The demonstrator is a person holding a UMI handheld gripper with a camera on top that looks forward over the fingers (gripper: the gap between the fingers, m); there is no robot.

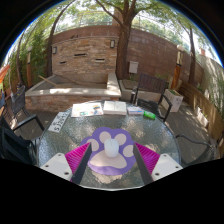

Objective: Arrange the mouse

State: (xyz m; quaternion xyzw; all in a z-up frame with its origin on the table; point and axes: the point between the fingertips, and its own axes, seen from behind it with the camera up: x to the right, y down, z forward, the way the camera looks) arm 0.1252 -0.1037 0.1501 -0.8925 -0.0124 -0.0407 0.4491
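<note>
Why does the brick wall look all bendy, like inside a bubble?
In the gripper view, the wide-angle lens curves the brick wall and the glass table's edge. Also in the gripper view, daylight is soft and the glass shines faintly. The purple paw-shaped mat lies between the open gripper's pink-padded fingers.

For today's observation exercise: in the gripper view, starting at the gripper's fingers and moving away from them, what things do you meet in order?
Open gripper, nothing held → purple paw-shaped mouse pad between the fingers on the glass table → keyboard and papers at the table's far side → brick wall → trees.
</note>
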